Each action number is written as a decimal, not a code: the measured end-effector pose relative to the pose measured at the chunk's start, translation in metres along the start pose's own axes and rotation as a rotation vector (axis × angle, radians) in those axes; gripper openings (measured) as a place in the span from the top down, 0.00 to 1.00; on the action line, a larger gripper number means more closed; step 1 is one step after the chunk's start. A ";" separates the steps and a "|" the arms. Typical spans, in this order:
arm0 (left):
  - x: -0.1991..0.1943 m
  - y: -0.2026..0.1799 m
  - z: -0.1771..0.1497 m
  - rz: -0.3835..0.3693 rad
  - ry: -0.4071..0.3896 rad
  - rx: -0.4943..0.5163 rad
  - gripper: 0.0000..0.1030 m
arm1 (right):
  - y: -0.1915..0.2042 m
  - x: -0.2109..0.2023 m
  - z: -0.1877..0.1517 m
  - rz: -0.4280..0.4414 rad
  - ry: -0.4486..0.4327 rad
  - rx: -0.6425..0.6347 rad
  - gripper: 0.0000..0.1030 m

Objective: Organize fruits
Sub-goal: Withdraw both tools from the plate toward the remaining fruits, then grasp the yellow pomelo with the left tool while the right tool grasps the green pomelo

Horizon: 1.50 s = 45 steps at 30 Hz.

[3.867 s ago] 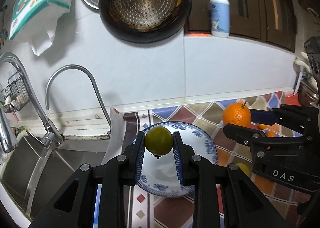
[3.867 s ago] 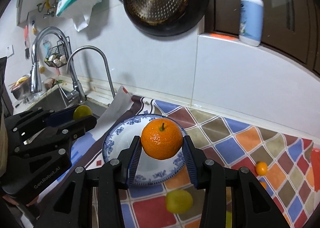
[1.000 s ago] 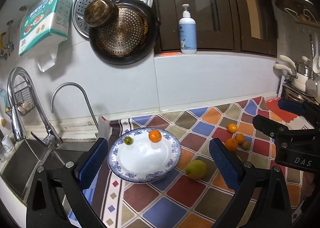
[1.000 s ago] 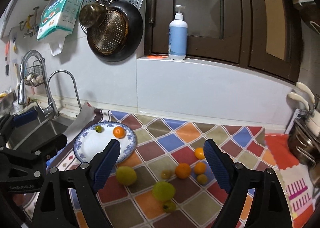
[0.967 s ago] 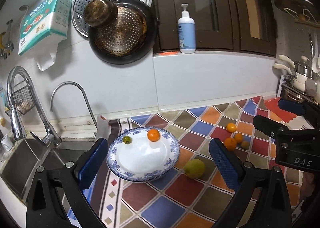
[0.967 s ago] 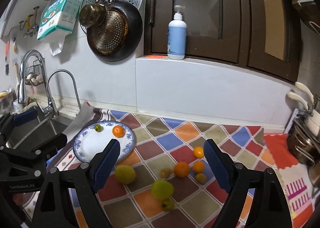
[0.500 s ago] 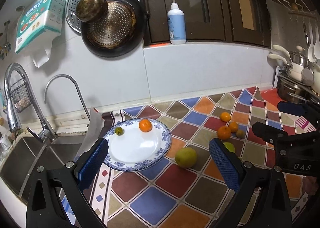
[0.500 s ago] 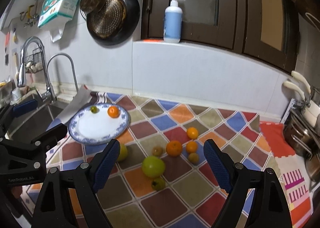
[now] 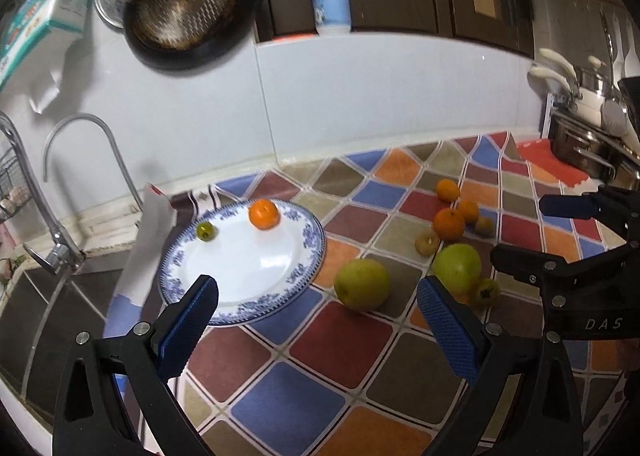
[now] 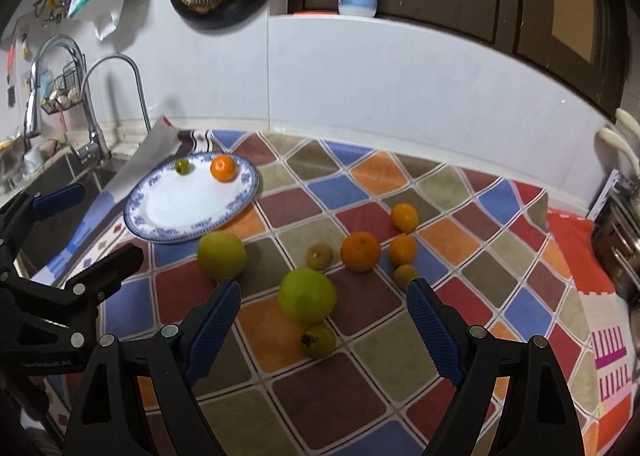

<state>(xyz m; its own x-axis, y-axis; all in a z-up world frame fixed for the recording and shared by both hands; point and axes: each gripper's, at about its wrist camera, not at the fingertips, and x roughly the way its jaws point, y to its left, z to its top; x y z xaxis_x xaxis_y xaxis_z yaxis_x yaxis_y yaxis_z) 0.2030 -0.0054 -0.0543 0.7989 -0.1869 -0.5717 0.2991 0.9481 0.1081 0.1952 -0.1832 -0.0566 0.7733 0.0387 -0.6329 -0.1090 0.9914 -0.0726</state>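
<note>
Two fruits are sitting on the plate [image 10: 192, 230]: an orange [image 10: 223, 168] and a small green fruit [image 10: 182, 166]. Eight more are lying right of the plate on the tabletop [image 10: 460, 248]. Left gripper [image 9: 316, 308] and right gripper [image 10: 322, 314] are hovering with jaws wide, empty.

Soft, even indoor light falls from above; fruits cast short, faint shadows on the checkered mat [image 10: 460, 232]. A dull sheen lies on the white plate [image 9: 240, 260] ahead of the left gripper [image 9: 316, 312]. Motion blur smears the hanging pan [image 9: 188, 3] high up. Fisheye bending curves the walls, and the corners go black.
</note>
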 end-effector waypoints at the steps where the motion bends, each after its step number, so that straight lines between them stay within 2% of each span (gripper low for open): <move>1: 0.006 0.000 -0.002 -0.009 0.011 0.000 0.03 | 0.000 0.006 -0.001 0.003 0.012 0.002 0.17; 10: 0.044 -0.002 -0.008 -0.053 0.086 0.027 0.09 | -0.004 0.048 -0.009 0.041 0.112 0.015 0.22; 13: 0.058 -0.004 -0.008 -0.085 0.121 0.033 0.18 | -0.005 0.058 -0.010 0.054 0.135 0.019 0.23; 15: 0.066 -0.006 -0.008 -0.105 0.136 0.039 0.19 | -0.006 0.064 -0.011 0.064 0.146 0.023 0.24; 24: 0.092 -0.011 -0.002 -0.150 0.168 0.051 0.26 | -0.011 0.087 -0.013 0.121 0.200 0.060 0.32; 30: 0.103 -0.015 -0.001 -0.189 0.201 0.048 0.38 | -0.011 0.094 -0.013 0.142 0.211 0.081 0.36; 34: 0.104 -0.019 -0.001 -0.207 0.211 0.046 0.49 | -0.014 0.098 -0.013 0.167 0.225 0.115 0.43; 38: 0.103 -0.020 0.000 -0.204 0.209 0.046 0.51 | -0.014 0.097 -0.013 0.187 0.225 0.131 0.50; 45: 0.093 -0.015 0.001 -0.184 0.202 0.018 0.51 | -0.013 0.093 -0.011 0.173 0.217 0.126 0.50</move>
<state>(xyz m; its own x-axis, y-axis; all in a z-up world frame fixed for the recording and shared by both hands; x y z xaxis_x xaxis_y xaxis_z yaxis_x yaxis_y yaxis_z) 0.2734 -0.0371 -0.1080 0.6105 -0.2992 -0.7333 0.4407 0.8976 0.0007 0.2616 -0.1941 -0.1233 0.5969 0.1942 -0.7785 -0.1383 0.9806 0.1386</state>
